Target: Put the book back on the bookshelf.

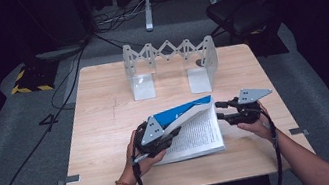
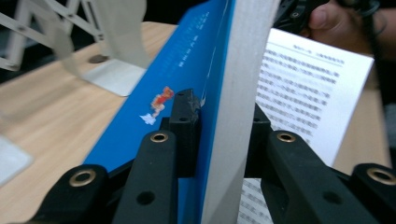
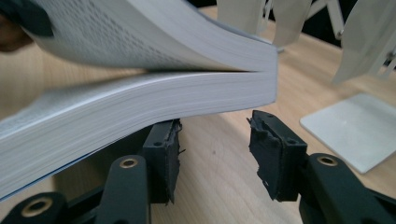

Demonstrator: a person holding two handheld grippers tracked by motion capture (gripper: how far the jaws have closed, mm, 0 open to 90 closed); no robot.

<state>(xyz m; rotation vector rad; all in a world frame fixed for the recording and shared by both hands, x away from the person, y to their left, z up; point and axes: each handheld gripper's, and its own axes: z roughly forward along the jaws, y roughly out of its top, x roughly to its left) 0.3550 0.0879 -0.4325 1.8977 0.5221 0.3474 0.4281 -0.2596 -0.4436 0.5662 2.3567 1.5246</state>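
Observation:
A thick paperback book (image 1: 198, 132) with a blue cover (image 1: 180, 111) lies open near the front of the wooden table (image 1: 105, 112). My left gripper (image 1: 172, 134) is shut on the raised part, the cover plus a stack of pages, and holds it tilted up. In the left gripper view my left gripper (image 2: 219, 121) has one pad on the blue cover (image 2: 187, 70) and the other on the page block, with a printed page (image 2: 308, 88) beyond. At the book's right edge my right gripper (image 1: 220, 112) stands open. In the right gripper view the right gripper (image 3: 215, 144) has bare table between its pads, just below the book (image 3: 140, 112).
A white folding lattice rack (image 1: 165, 50) with two flat end plates stands at the back of the table; one plate (image 3: 355, 130) lies close ahead of the right gripper. A dark chair (image 1: 240, 14) and cables sit on the floor behind.

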